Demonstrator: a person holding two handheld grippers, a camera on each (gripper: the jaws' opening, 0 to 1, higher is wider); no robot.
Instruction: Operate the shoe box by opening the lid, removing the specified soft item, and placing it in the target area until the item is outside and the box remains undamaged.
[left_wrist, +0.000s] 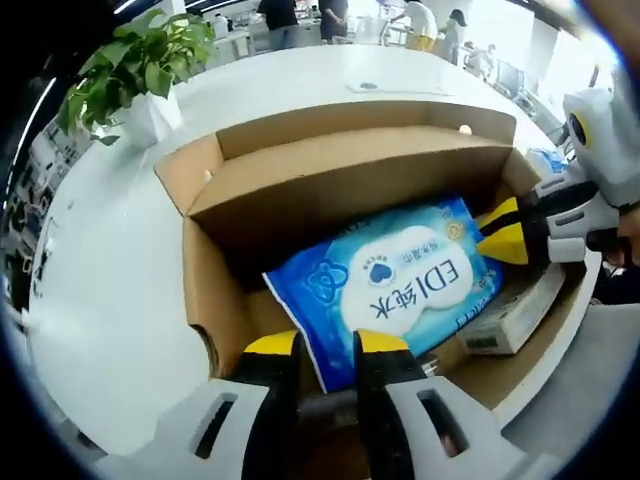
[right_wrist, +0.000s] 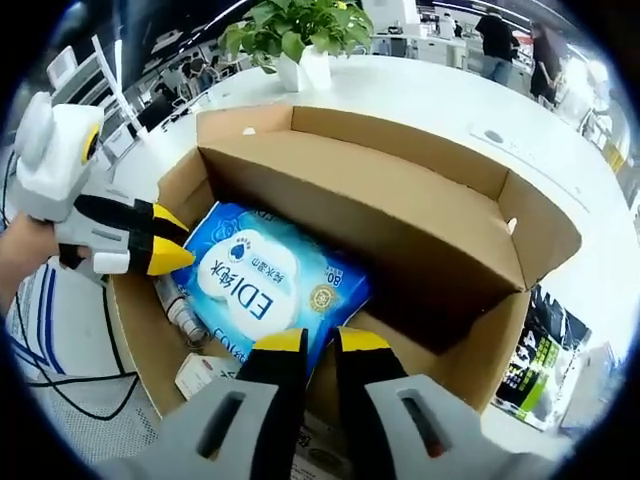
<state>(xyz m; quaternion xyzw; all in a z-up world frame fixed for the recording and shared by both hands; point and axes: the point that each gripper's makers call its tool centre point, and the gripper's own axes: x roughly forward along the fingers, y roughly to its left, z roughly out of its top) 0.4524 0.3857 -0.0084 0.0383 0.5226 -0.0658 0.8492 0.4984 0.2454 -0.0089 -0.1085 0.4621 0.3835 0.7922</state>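
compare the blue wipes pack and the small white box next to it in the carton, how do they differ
The blue wipes pack is a soft, glossy pouch; the small white box is rigid card with square edges. The pack is the larger, spanning much of the cardboard carton's floor, while the box sits at one end. The left hand-held gripper straddles the pack's edge; nothing touches the box. Both lie inside the open carton.

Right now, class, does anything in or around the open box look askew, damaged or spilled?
The blue wipes pack lies tilted, propped against items beneath it, not flat. The cardboard box looks intact, and nothing has spilled.

The blue wipes pack (right_wrist: 268, 285) reads "EDI纯水" and "80".
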